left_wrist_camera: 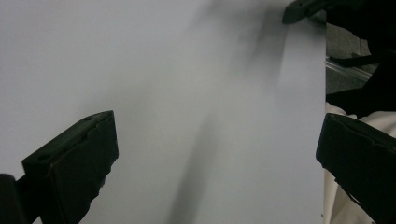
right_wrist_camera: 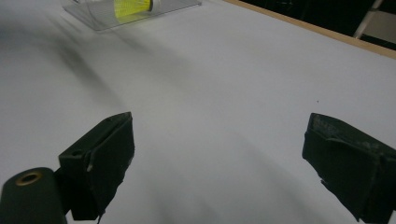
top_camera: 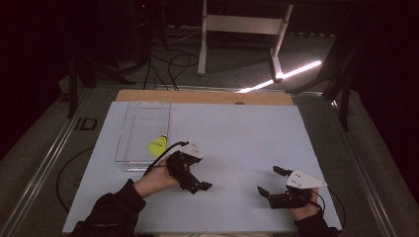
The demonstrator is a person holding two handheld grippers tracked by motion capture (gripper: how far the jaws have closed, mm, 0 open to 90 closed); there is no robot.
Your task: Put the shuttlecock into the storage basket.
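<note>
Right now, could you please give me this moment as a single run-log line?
left gripper: open, empty, over table | right gripper: open, empty, over table | yellow shuttlecock: in clear tray | table: white

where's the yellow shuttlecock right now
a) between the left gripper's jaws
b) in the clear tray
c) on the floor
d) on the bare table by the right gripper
b: the yellow shuttlecock lies inside the clear tray near its front right corner, while the left gripper and right gripper both stand open and hold nothing.
</note>
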